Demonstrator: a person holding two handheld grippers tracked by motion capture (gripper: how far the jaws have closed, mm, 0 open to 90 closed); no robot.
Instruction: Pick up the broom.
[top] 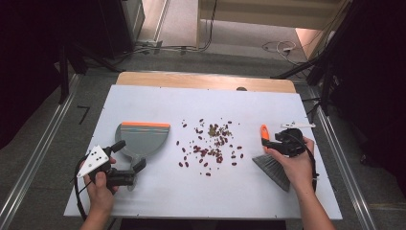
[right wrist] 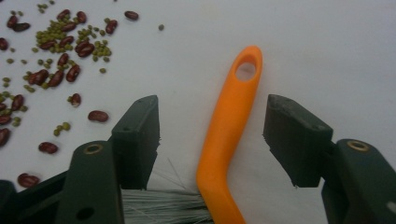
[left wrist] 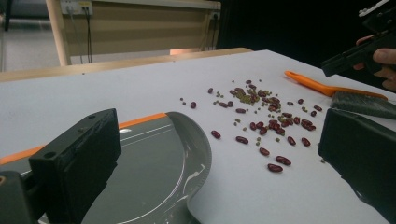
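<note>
The left gripper [top: 128,168] is waiting open over the dustpan [top: 142,139] near the table's left edge. The right gripper [right wrist: 212,140] is straddling the brush [right wrist: 229,126] handle by the right edge, pads seemingly not touching; close squarely before sweeping the beans [top: 210,143] leftward.

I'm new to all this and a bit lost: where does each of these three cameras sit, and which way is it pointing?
High view: above the near edge, looking forward and down on the white table; both forearms, left gripper and right gripper show.
Left gripper view: on the left gripper, looking level across the dustpan to the beans; its two black jaws stand apart.
Right gripper view: on the right gripper, looking down on the brush; the jaws flank the orange handle, with gaps on both sides.
Shared: all three show beans and brush.
</note>
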